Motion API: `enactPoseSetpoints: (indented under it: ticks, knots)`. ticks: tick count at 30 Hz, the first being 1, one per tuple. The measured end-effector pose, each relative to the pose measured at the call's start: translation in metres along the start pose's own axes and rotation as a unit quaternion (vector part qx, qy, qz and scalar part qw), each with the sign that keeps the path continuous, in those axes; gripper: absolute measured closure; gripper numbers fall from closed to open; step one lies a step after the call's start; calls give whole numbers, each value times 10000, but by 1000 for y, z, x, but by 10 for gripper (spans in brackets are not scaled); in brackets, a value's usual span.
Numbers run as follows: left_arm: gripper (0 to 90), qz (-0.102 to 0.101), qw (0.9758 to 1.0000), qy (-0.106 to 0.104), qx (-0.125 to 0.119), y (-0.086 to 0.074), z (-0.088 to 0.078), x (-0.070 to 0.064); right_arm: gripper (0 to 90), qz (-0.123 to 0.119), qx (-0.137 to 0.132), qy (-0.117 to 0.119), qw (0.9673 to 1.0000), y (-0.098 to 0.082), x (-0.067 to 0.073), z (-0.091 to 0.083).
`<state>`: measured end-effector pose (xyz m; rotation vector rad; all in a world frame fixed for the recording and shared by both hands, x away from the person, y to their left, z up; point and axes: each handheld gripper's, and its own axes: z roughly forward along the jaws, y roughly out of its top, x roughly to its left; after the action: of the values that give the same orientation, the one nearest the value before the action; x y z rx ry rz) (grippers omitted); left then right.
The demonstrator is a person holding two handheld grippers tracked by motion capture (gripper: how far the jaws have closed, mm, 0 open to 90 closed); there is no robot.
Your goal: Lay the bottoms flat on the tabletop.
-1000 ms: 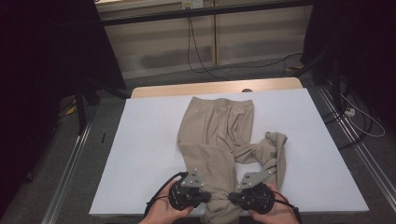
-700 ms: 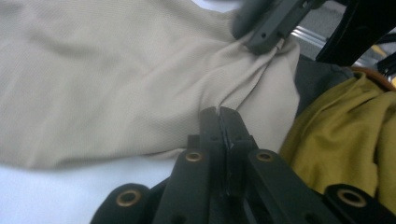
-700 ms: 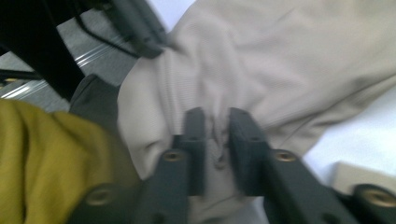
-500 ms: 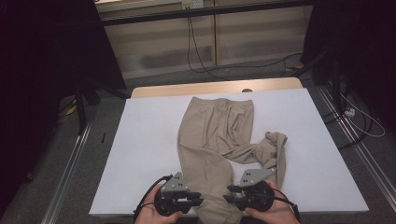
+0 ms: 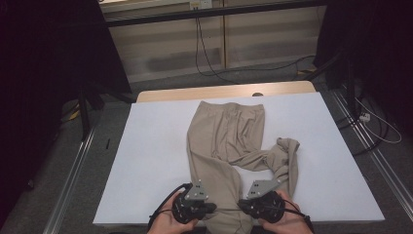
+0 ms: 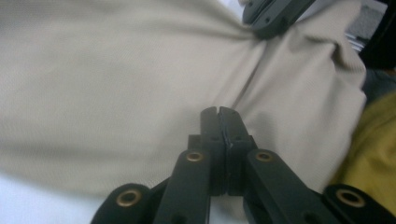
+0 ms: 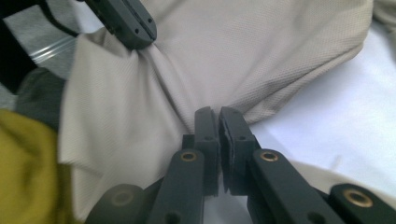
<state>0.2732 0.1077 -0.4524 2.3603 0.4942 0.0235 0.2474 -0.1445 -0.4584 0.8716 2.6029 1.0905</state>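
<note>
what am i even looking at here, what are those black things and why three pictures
A person sits at a white table holding a hand-held clamp tool in each hand. The high view looks down from above: the left gripper and right gripper sit at the near hem of a pair of beige trousers lying flat, one leg folded across to the side. The other two pictures come from small cameras riding on each tool, looking along its black jaws. Both tools are clamped shut, each pinching the trouser cloth near the hem.
</note>
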Motion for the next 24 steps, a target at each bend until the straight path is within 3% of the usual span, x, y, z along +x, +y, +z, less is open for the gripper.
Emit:
enactPoseSetpoints:
  ticks: [4,7,11,15,16,18,21,22,24]
  knots:
    - [900,-104,9999,-70,111,-12,-14,-3,857,77,-1,274,9996,-2,10,0]
    - [900,-44,9998,-43,164,-16,-23,-7,840,60,-1,522,9986,-1,18,3]
    - [900,-223,9997,56,98,-27,-36,-5,795,-32,21,823,9966,1,28,5]
    - [817,-457,9986,41,-255,-27,-44,4,650,-72,-87,651,9978,4,25,4]
    - [813,-449,9985,171,-280,-27,-44,6,630,-15,-175,606,9980,5,21,2]
    - [756,-477,9980,224,-347,-27,-43,11,632,124,-421,403,9982,7,11,-2]
    - [720,-340,9974,551,-319,-24,-39,20,678,1,-571,40,9984,12,-2,-2]
    - [704,-286,9969,689,-262,-23,-37,25,684,-20,-576,21,9983,13,-6,1]
    - [687,-337,9966,723,-220,-23,-30,33,687,-30,-545,33,9985,15,-10,7]
